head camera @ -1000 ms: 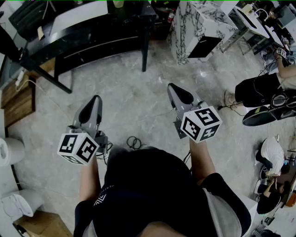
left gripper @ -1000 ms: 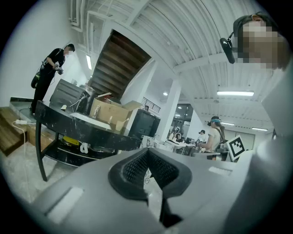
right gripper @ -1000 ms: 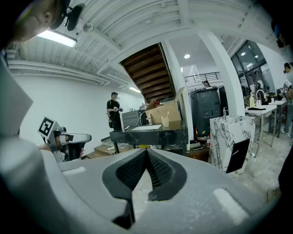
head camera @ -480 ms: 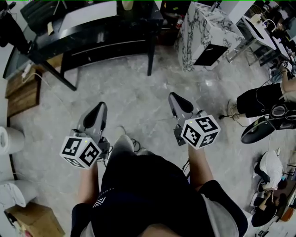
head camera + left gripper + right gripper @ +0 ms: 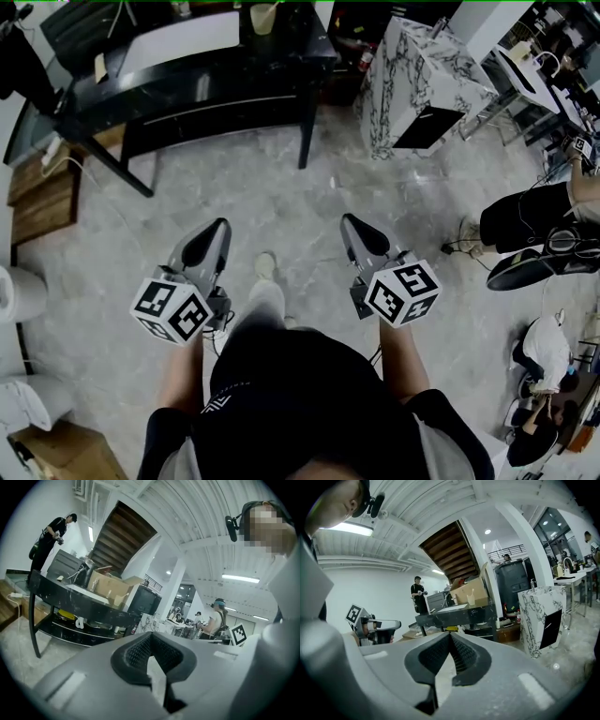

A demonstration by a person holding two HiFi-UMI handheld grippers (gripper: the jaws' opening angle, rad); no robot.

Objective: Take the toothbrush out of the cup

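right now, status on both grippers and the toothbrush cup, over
Left gripper shut, empty; right gripper shut, empty. Toothbrush in cup on black table, untouched, across the floor ahead. Nothing seen in the way.

quick count: 2 grippers (left gripper (image 5: 216, 232), right gripper (image 5: 352, 228)), 1 black table (image 5: 291, 47), 1 cup (image 5: 259, 19), 1 toothbrush (image 5: 473, 592), 1 marble cabinet (image 5: 412, 75), 1 cardboard box (image 5: 461, 591)

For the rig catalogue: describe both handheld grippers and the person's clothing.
The left gripper and right gripper are grey moulded shells tapering forward, with black ribbed pads. Each carries a white cube with black square markers at its rear. The person wears a black top, paler at the shoulders.
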